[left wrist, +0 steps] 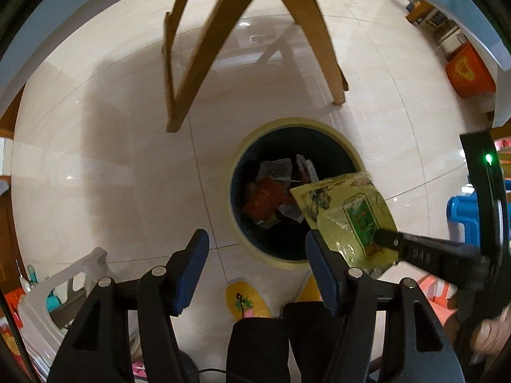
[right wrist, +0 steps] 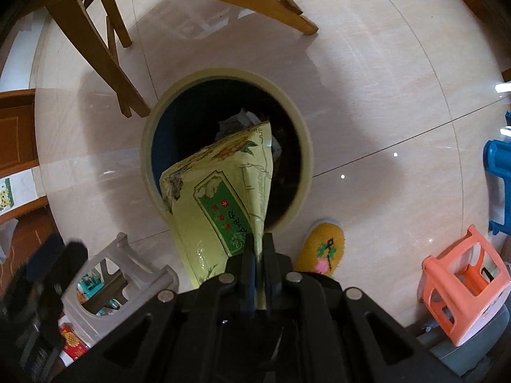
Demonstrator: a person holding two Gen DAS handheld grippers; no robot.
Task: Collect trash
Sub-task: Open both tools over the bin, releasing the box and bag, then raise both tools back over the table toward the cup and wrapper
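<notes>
Hanging over the open mouth of the bin [right wrist: 306, 162], a yellow-green foil packet [right wrist: 220, 204] with a green label is pinched at its lower edge by the right gripper [right wrist: 259, 249], whose fingers are pressed close together on the foil. The packet's free end points into the bin, above the opening and tilted. In the left wrist view the same packet [left wrist: 345, 214] sits at the bin's right rim, held from the right by the right gripper [left wrist: 388, 239].

The bin [left wrist: 287, 124] is round with a pale yellow rim and a dark inside; it already holds a red wrapper [left wrist: 262, 201] and some white paper scraps [left wrist: 278, 167].

The left gripper [left wrist: 257, 268] holds nothing: its blue-padded fingers [left wrist: 191, 271] stand wide apart, near the bin's front edge.

The bin stands on a glossy cream tile floor [right wrist: 383, 95]. Wooden chair legs [right wrist: 105, 63] stand just behind it. A yellow embroidered slipper [right wrist: 322, 245] lies near the front rim. A grey plastic stool [right wrist: 121, 284] is at lower left, an orange stool [right wrist: 463, 287] well apart at lower right.
</notes>
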